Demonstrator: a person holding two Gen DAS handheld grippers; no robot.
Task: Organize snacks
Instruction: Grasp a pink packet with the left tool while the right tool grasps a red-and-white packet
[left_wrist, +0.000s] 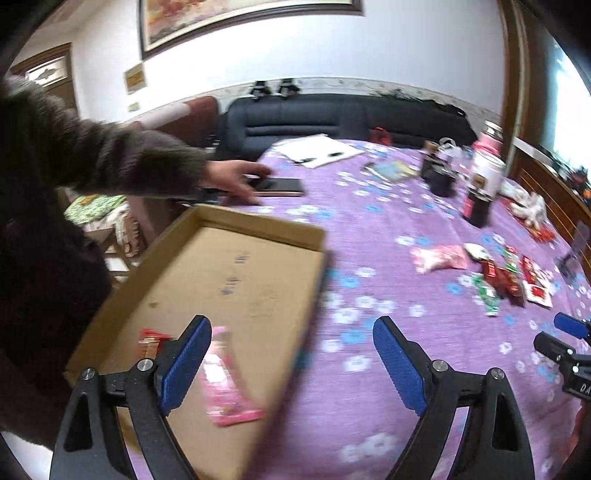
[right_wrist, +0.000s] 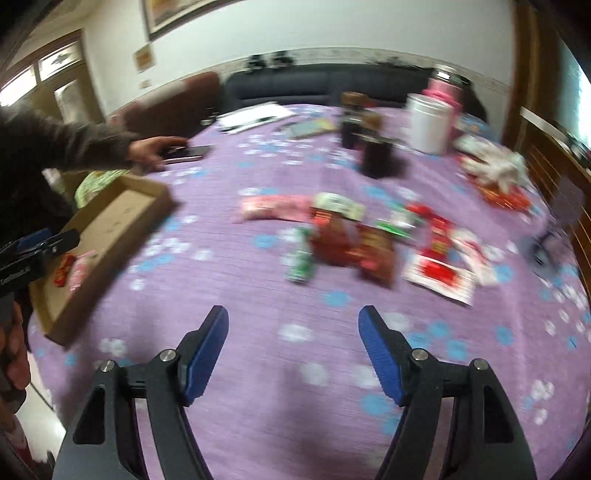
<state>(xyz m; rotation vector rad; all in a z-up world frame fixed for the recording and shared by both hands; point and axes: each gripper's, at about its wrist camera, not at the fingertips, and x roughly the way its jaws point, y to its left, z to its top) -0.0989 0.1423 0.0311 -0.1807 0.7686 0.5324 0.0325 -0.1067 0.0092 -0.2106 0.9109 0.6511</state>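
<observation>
Pink packet (left_wrist: 229, 380) in cardboard tray (left_wrist: 258, 221); print unreadable.

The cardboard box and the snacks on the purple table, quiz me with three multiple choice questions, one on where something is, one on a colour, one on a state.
1. Where does the pink packet lie?
A. inside the cardboard box
B. on the sofa
C. on the white jar

2. What colour are the gripper pads?
A. yellow
B. blue
C. white

3. What state is the right gripper in?
A. shut on a red packet
B. shut on nothing
C. open and empty

Answers:
1. A, the pink packet rests on the box floor beside a red snack.
2. B, both wrist views show blue ribbed pads.
3. C, its jaws stand wide apart over bare tablecloth, short of the snack pile.
</observation>
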